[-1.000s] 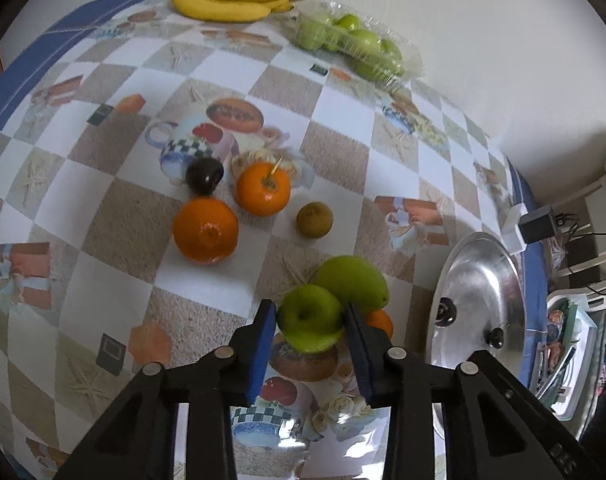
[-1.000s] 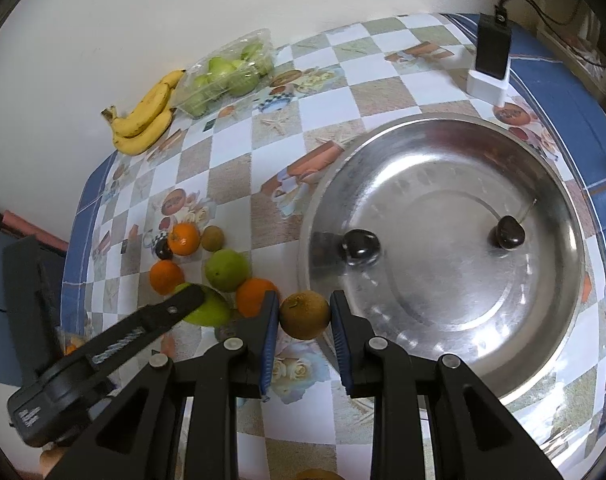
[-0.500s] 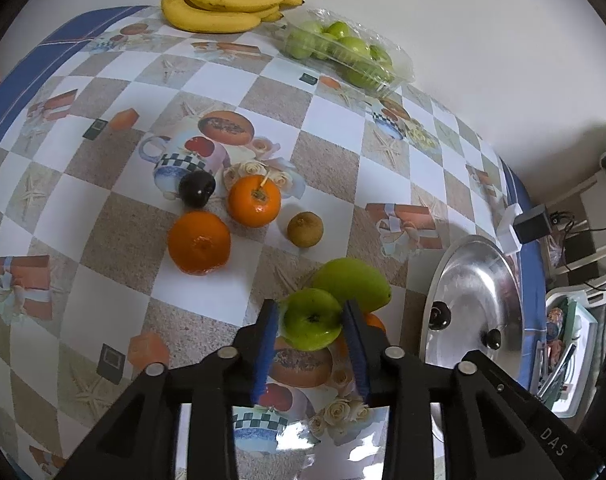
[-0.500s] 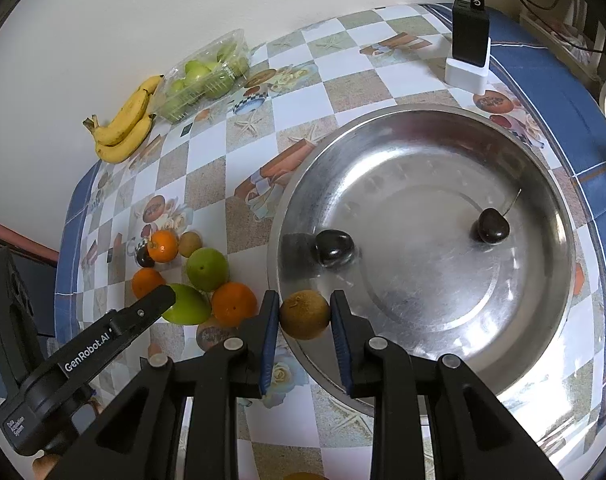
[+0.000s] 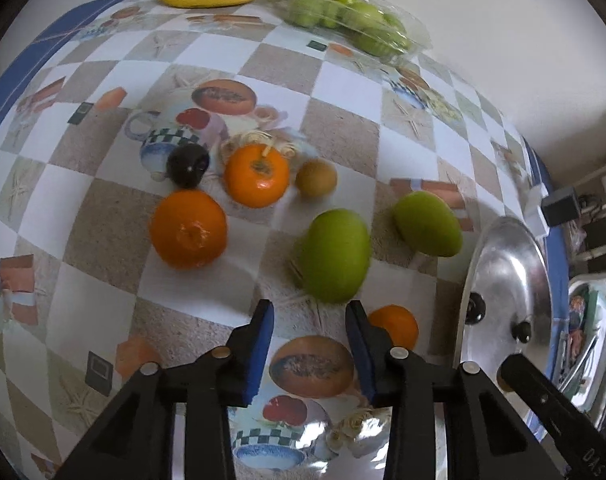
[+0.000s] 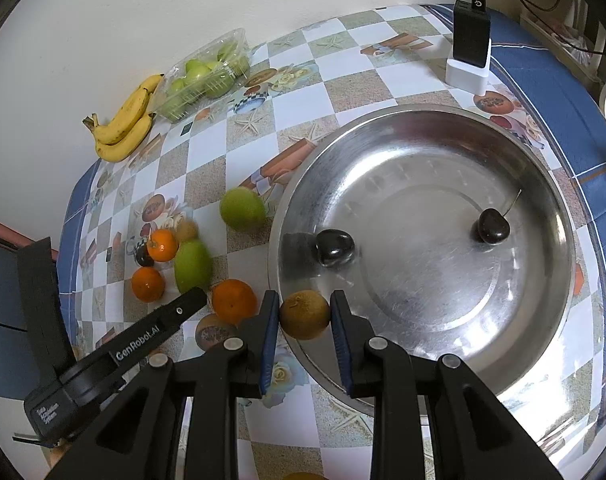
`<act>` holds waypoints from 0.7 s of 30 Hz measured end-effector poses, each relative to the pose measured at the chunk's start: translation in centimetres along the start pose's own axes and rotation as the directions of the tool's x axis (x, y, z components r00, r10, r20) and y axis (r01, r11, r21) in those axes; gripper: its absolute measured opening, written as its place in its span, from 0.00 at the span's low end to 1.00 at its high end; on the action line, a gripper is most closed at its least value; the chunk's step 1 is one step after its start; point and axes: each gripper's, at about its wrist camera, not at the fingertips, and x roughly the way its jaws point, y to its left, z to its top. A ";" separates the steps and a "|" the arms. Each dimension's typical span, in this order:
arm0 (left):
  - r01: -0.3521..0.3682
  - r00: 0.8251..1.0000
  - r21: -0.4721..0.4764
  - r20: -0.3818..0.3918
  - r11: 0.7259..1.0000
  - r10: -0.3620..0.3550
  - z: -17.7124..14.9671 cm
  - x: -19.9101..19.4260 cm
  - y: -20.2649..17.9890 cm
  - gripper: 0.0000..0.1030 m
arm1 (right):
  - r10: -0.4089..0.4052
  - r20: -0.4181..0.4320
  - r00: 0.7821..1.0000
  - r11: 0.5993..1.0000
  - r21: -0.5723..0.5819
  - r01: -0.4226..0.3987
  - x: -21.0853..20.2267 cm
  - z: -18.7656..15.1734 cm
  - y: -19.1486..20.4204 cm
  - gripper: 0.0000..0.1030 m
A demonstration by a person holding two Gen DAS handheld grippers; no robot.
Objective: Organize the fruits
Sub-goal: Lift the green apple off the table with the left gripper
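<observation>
Our left gripper [image 5: 309, 334] has lost its green apple [image 5: 335, 254]; jaws apart, the fruit lies blurred mid-frame, needing regrasping. Our right gripper [image 6: 305, 316] stays clamped on the brown fruit [image 6: 305, 314] over the steel bowl [image 6: 543, 184] rim, lower centre.

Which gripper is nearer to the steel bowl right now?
Right. The right gripper holds a brown fruit over the steel bowl at its near rim. The left gripper is open, off to the bowl's left over the loose fruit.

Loose oranges [image 5: 188, 229], green fruits [image 5: 335, 255], possibly a kiwi [image 6: 304, 314] beside steel bowl [image 6: 551, 320].
</observation>
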 end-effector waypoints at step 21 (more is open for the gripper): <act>-0.091 0.995 0.122 0.059 0.988 0.085 2.1 0.4 -2.0 0.44 | 0.020 0.007 1.000 0.999 0.026 -0.020 -0.2 0.4 -0.7 0.26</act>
